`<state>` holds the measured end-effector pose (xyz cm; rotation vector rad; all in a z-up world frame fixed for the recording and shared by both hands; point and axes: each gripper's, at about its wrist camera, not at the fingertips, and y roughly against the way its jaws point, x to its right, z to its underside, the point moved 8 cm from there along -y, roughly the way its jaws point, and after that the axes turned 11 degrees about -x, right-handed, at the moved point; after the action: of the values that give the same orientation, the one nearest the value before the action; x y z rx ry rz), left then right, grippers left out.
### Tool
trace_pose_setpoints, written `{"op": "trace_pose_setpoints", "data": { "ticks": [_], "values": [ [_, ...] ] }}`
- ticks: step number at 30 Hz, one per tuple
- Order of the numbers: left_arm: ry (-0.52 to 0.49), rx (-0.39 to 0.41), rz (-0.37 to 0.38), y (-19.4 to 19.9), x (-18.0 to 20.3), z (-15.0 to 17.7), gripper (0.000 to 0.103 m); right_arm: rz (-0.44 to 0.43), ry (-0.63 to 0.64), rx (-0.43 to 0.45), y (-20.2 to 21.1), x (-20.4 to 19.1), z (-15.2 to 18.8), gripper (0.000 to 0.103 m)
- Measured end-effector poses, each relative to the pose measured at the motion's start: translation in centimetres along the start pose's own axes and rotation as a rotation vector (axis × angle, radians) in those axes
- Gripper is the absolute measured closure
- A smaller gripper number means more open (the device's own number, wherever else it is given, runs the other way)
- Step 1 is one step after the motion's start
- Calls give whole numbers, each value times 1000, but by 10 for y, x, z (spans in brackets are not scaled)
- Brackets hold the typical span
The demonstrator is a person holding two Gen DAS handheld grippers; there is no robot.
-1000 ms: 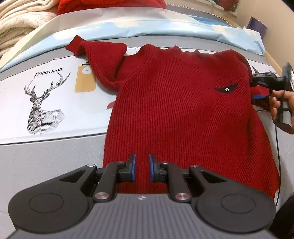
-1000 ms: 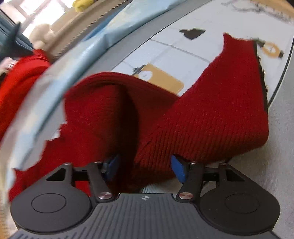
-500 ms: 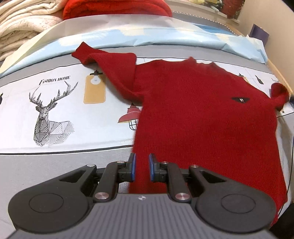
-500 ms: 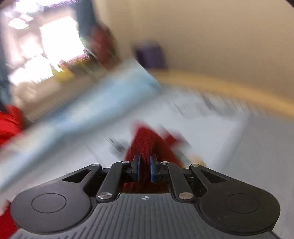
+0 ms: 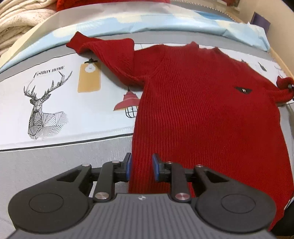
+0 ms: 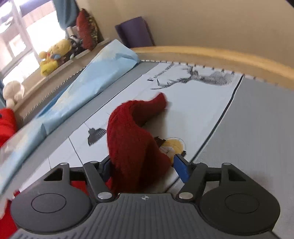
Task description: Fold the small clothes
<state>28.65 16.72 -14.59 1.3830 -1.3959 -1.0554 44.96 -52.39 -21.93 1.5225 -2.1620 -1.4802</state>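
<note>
A red knit sweater [image 5: 202, 110] lies front up on the printed bed sheet [image 5: 55, 88]. Its left sleeve [image 5: 114, 53] is folded back on itself towards the far left. The right sleeve [image 6: 132, 132] stands in a bunched hump, also seen at the sweater's right edge [image 5: 283, 88]. My left gripper [image 5: 141, 169] is at the sweater's near hem corner; its jaws are opening, with the hem edge between the blue pads. My right gripper [image 6: 143, 167] straddles the base of the right sleeve. Its jaws are opening wide and the right pad stands off the fabric.
Cream blankets [image 5: 18, 23] and a folded red garment [image 5: 110, 2] are stacked at the far left. A light-blue cover [image 5: 165, 20] runs along the back. Plush toys [image 6: 53, 57] sit on the window ledge. A wooden bed rail [image 6: 220, 55] and a purple item [image 6: 136, 33] border the right.
The right gripper swung out to the right with the sleeve, shut, then opened wide around it, and left the left wrist view. The sweater body shifted right. The left jaws widened slightly.
</note>
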Motion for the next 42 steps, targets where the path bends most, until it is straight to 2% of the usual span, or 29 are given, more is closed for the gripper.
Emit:
{"op": "trace_pose_setpoints", "data": {
  "ticks": [2, 6, 7, 8, 9, 10, 12, 13, 14, 15, 16, 17, 18, 19, 20, 21, 22, 24, 25, 28, 30, 32, 34, 35, 36, 37, 38, 40, 42],
  "values": [
    [-7, -9, -4, -4, 1, 1, 77, -42, -30, -29, -12, 1, -6, 34],
    [-10, -16, -11, -7, 3, 0, 77, -30, -2, 16, -18, -10, -25, 34],
    [-10, -16, -9, -7, 4, 0, 77, -25, 15, 2, -20, -13, -27, 39],
    [-10, -16, -8, -7, 4, -1, 77, -8, 36, -15, -24, -17, -29, 48],
    [-11, -16, -8, -8, 5, -1, 77, 0, 38, 15, -21, -20, -32, 74],
    [-14, -17, -8, -8, 6, -2, 77, 6, 13, 80, -10, -16, -35, 87],
    [-21, -17, -9, -9, 8, -3, 77, 24, -135, 273, 25, 7, -40, 89],
    [-22, -15, -9, -9, 8, -4, 77, 82, -230, 377, 43, 25, -36, 89],
    [-22, -9, -6, -7, 8, -5, 77, 182, -307, 435, 55, 43, -27, 88],
    [-19, -4, 0, -6, 8, -7, 77, 276, -365, 426, 56, 60, -16, 87],
    [-15, 0, 5, -5, 8, -8, 77, 336, -407, 371, 49, 75, -5, 84],
    [-13, 4, 8, -4, 8, -9, 77, 380, -444, 275, 37, 89, 7, 84],
    [-10, 6, 12, -4, 8, -10, 77, 387, -506, 180, 25, 103, 20, 84],
    [-8, 5, 16, -4, 8, -10, 77, 357, -554, 151, 22, 110, 28, 89],
    [-9, 2, 18, -5, 9, -10, 77, 351, -560, 173, 28, 111, 28, 87],
    [-12, -2, 18, -6, 9, -10, 77, 369, -531, 177, 34, 105, 24, 81],
    [-15, -4, 21, -7, 10, -10, 77, 371, -503, 180, 38, 98, 20, 69],
    [-11, -6, 34, -10, 8, -10, 77, 357, -468, 192, 50, 81, 17, 53],
    [-1, -8, 40, -13, 6, -11, 77, 355, -457, 193, 55, 72, 20, 50],
    [53, 5, 72, -21, -5, -18, 77, 284, -401, 144, 57, 34, 30, 50],
    [94, 31, 85, -26, -13, -28, 77, 186, -364, 63, 46, 2, 43, 50],
    [136, 67, 124, -32, -19, -41, 77, 113, -309, -44, 35, -27, 66, 50],
    [179, 93, 180, -38, -23, -56, 76, 38, -266, -189, 20, -54, 94, 50],
    [203, 100, 204, -43, -24, -64, 75, 13, -244, -252, 14, -65, 107, 50],
    [228, 111, 221, -48, -26, -72, 67, -5, -199, -311, 7, -76, 118, 48],
    [255, 126, 239, -53, -27, -81, 61, -12, -130, -335, 4, -88, 125, 40],
    [274, 133, 261, -59, -27, -89, 59, -10, -60, -316, 6, -99, 127, 36],
    [288, 133, 296, -71, -25, -104, 56, -33, 41, -314, 4, -114, 130, 36],
    [317, 159, 284, -81, -29, -119, 56, -65, 54, -315, 2, -118, 130, 37]
  ]
}}
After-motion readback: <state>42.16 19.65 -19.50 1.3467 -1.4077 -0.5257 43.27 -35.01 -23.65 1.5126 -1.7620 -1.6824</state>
